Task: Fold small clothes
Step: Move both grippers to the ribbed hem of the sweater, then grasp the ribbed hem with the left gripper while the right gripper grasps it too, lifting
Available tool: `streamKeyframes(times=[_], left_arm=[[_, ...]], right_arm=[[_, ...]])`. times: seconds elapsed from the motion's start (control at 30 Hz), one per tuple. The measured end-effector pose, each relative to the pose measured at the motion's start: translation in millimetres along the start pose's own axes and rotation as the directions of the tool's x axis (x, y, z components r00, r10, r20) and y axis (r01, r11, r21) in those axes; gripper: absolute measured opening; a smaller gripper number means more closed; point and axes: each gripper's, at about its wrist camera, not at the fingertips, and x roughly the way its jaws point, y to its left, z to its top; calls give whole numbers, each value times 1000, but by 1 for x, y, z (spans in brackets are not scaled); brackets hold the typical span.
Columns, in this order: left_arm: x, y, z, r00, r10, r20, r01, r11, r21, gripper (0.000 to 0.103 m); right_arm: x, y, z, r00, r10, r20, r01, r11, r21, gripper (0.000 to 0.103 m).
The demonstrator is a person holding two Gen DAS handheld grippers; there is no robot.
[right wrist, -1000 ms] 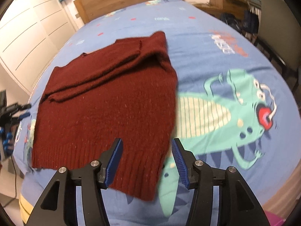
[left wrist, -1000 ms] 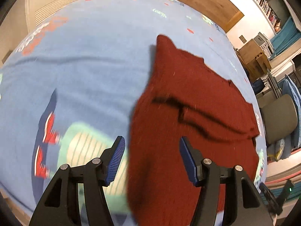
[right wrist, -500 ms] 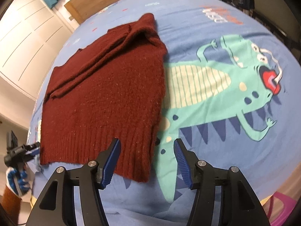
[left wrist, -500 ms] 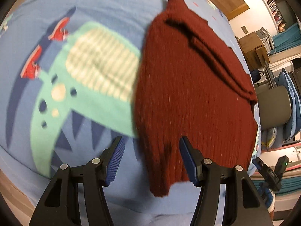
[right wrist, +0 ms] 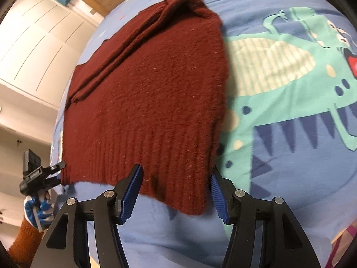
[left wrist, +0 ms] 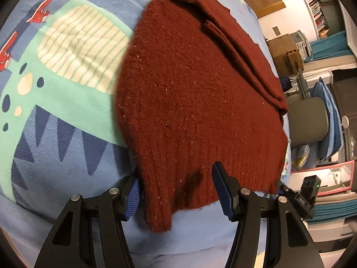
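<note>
Maroon sweater (left wrist: 196, 93) lies flat on the bed (left wrist: 67, 156), sleeves folded across at 12 o'clock. Left tool (left wrist: 176, 192) and right tool (right wrist: 176, 192) are each spread astride a hem corner at 6 o'clock, pads not pressing the knit.

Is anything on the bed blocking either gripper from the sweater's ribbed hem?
Nothing visible. The maroon sweater lies flat on the bedspread; the left gripper and right gripper straddle its two bottom corners, jaws open.
</note>
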Motion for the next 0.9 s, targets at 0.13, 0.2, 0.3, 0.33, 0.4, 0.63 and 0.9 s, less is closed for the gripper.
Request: streamKeyframes(times=[0.13,0.2,0.3,0.33,0.4,0.63,0.9], left_arm=[[-1,8,2,1000,-28,14,29,999,-35,53],[-1,10,3,999,-35,20,36,998,-42,53],[-1,13,2,999,-44,23,45,998,-41,53],[-1,16,1,999,-47,24,48,998,-41,53],[-1,18,1,998,-50,26,51,998,-39,53],[2,2,-9,999,26,41,-28,999,29,53],[3,3,-17,997,35,68,-36,999,18,37]], right_arm=[[3,-5,1,1000,24,5,-24,999,35,58],[2,-11,2,999,42,12,-43,997,64,56],[2,-16,3,999,52,15,-53,995,83,55],[2,-17,2,999,51,14,-52,995,83,54],[3,-17,2,999,50,13,-51,996,80,53],[4,-23,3,997,73,19,-74,992,97,45],[7,-22,0,995,103,-7,-102,993,67,17]])
